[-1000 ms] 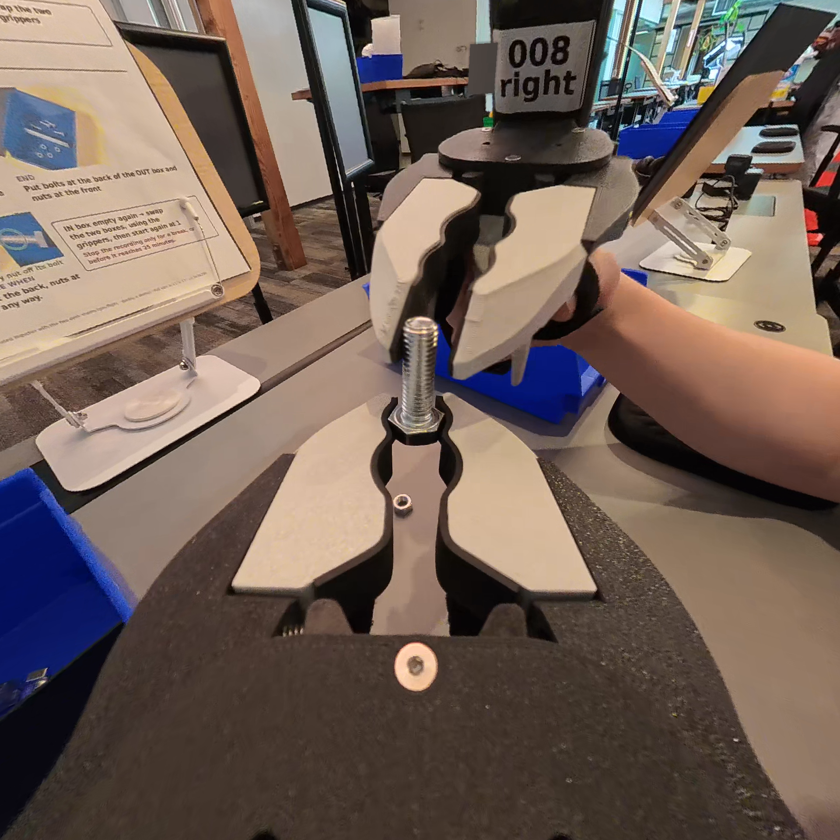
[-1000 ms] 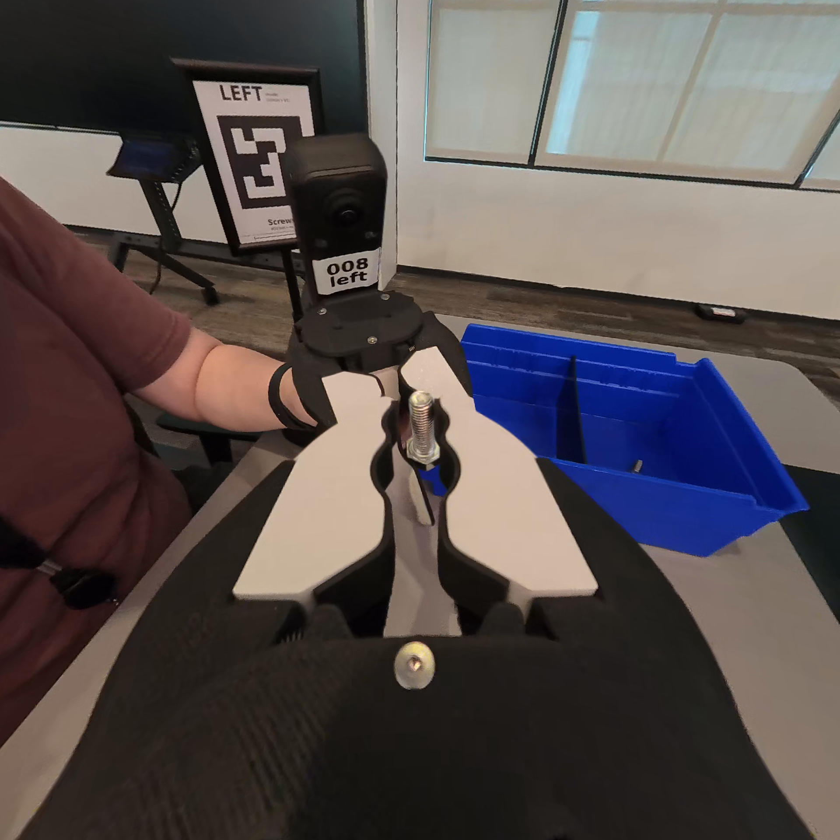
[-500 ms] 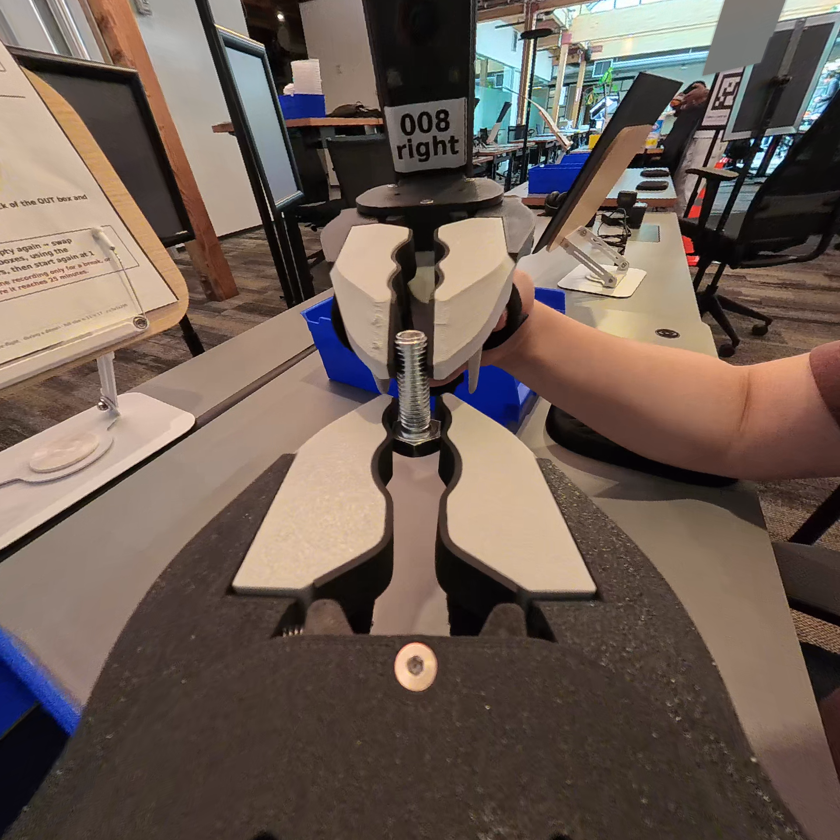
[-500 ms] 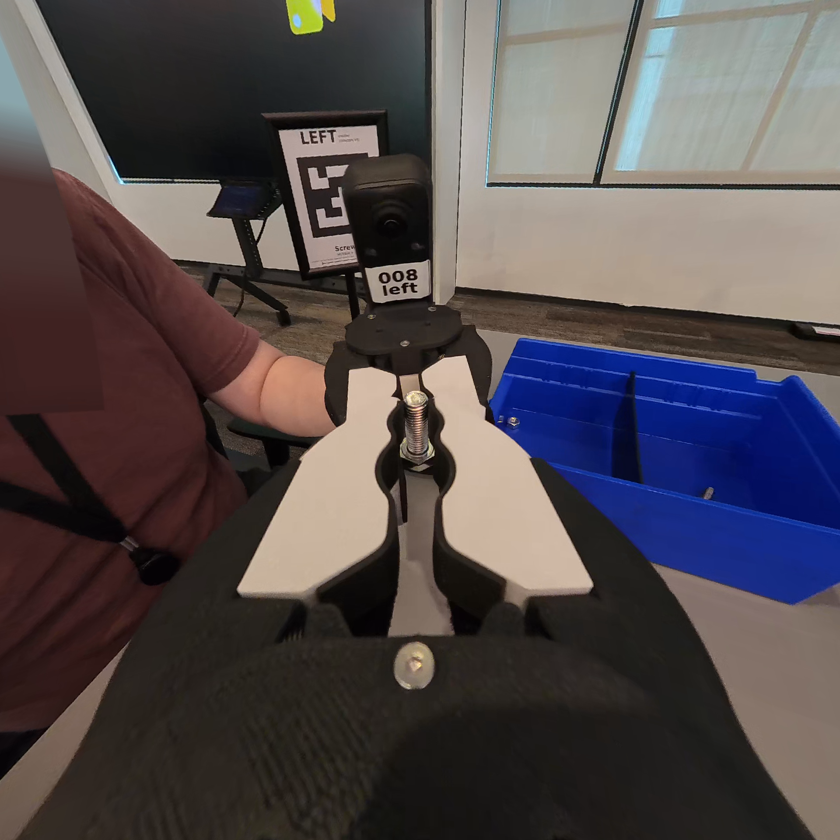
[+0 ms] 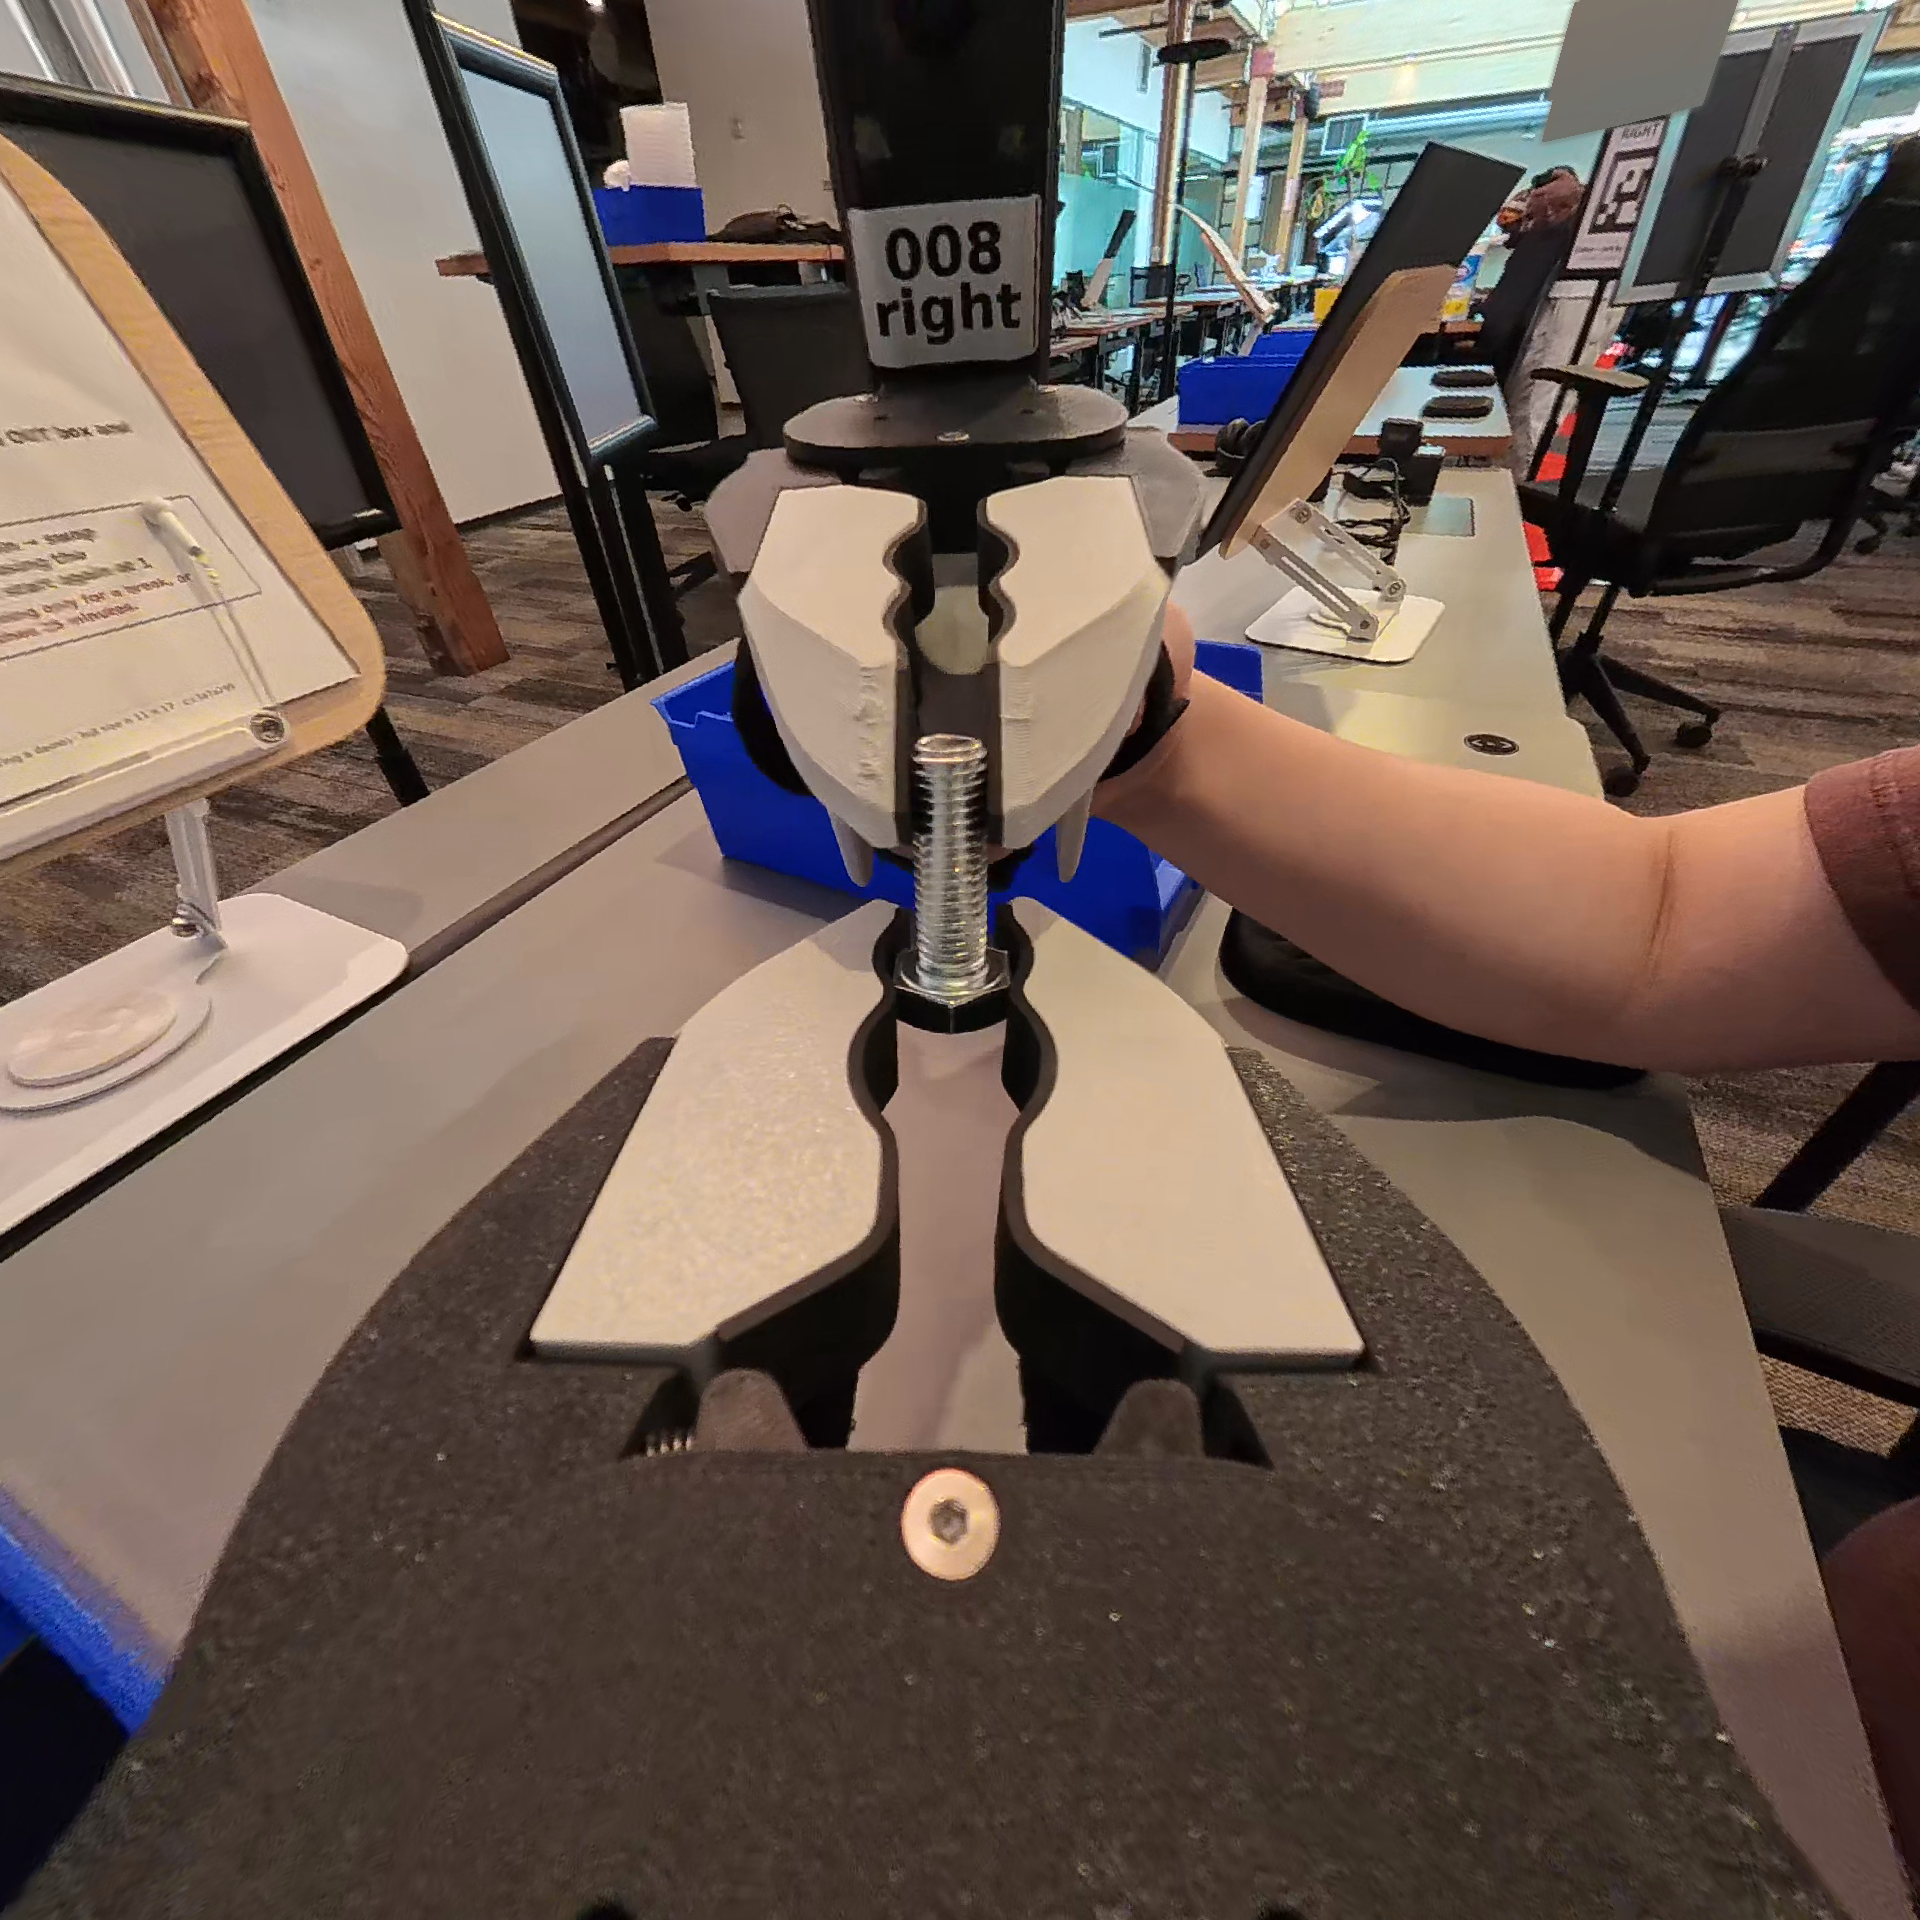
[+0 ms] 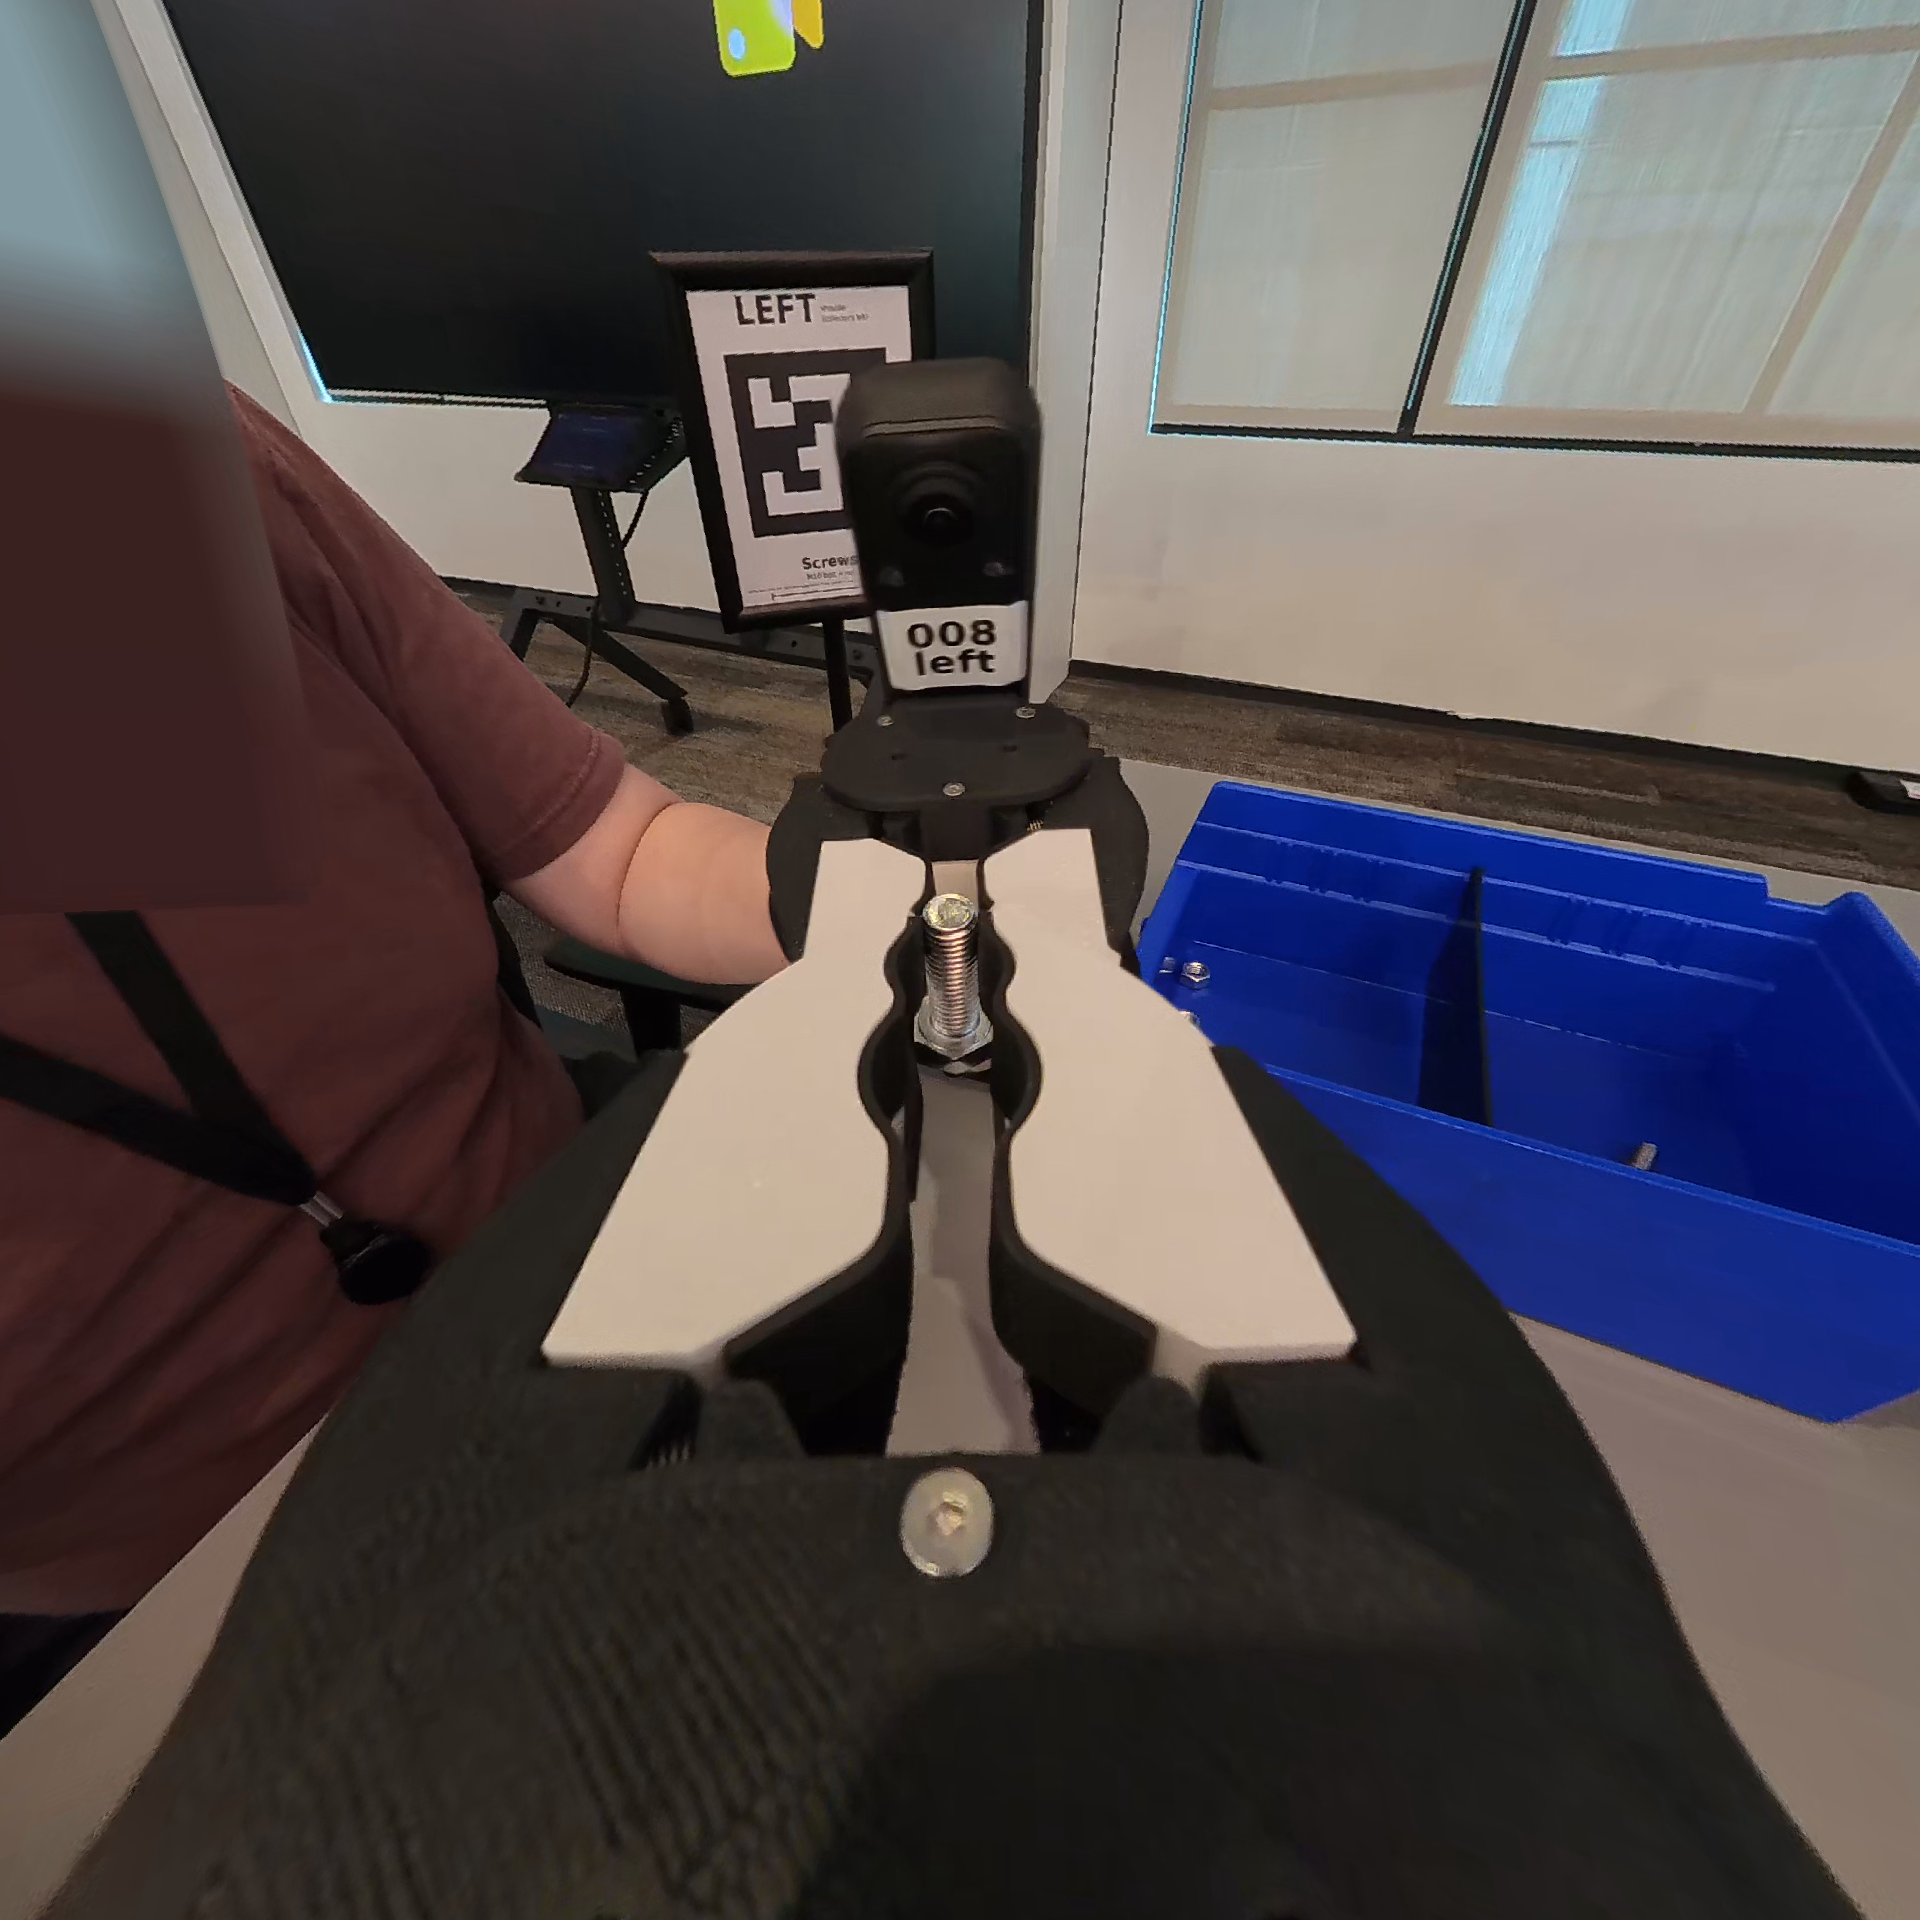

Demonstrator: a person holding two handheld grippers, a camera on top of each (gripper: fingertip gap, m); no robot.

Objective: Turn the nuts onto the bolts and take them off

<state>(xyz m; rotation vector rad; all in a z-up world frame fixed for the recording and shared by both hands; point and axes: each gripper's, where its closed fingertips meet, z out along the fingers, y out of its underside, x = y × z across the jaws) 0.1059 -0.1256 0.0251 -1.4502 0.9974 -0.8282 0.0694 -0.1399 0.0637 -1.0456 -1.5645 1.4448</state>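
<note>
Your left claw (image 5: pixel 948 997) is clamped on the bolt (image 5: pixel 948 862), which stands upright; your right claw (image 5: pixel 948 831), fingers slightly apart, sits just beyond its shaft.

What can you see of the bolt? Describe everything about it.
The bolt is shiny silver metal: a threaded shaft with a flat end and a hex piece at its base, though I cannot tell if that piece is a head or a nut. It stands upright off the table, with the hex piece pinched between the left gripper's fingertips. The right gripper faces it closely from the other side. Whether it grips the bolt is unclear.
</note>
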